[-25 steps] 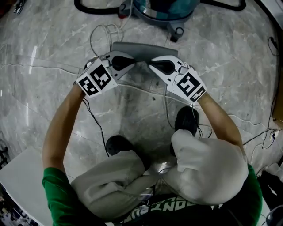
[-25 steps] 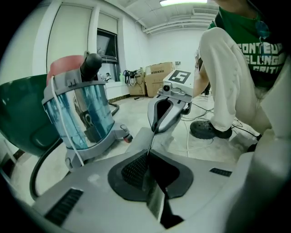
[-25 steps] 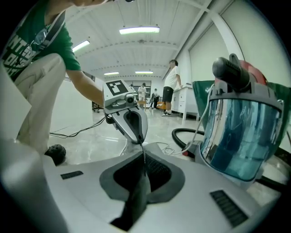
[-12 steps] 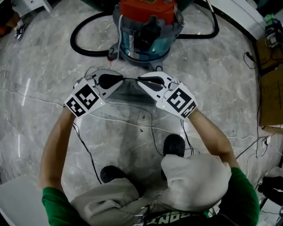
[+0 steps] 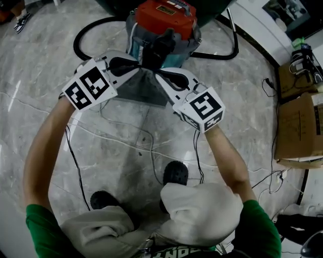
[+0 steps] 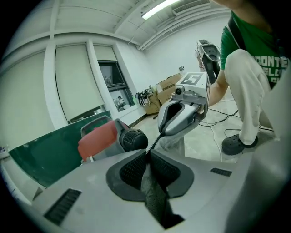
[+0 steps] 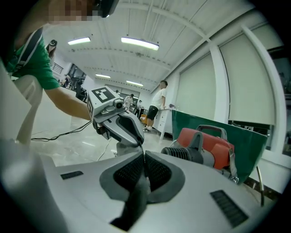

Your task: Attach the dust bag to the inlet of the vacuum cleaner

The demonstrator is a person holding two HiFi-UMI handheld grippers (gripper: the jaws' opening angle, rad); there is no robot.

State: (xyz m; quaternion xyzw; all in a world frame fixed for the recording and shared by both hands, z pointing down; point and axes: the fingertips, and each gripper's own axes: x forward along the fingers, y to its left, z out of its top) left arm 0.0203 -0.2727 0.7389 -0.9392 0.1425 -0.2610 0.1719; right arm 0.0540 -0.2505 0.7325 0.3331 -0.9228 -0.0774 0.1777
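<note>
The left gripper has its jaws pressed together on a fold of the grey dust bag, the mesh cloth pinched between its pads. The right gripper is clamped on the same upper edge from the other side, jaws closed on the fabric. The two tips nearly meet, and the bag hangs below them above the marble floor. Under the outstretched arms the person's black shoes stand on that floor, with thin cables trailing round them. Just beyond the gripper tips is the vacuum cleaner with its red top, and its black ribbed inlet points towards the bag's held edge; whether they touch cannot be made out. A black hose loops round the machine. Farther right lie cardboard boxes. Behind the cleaner stands a green panel, and well beyond it a person.
</note>
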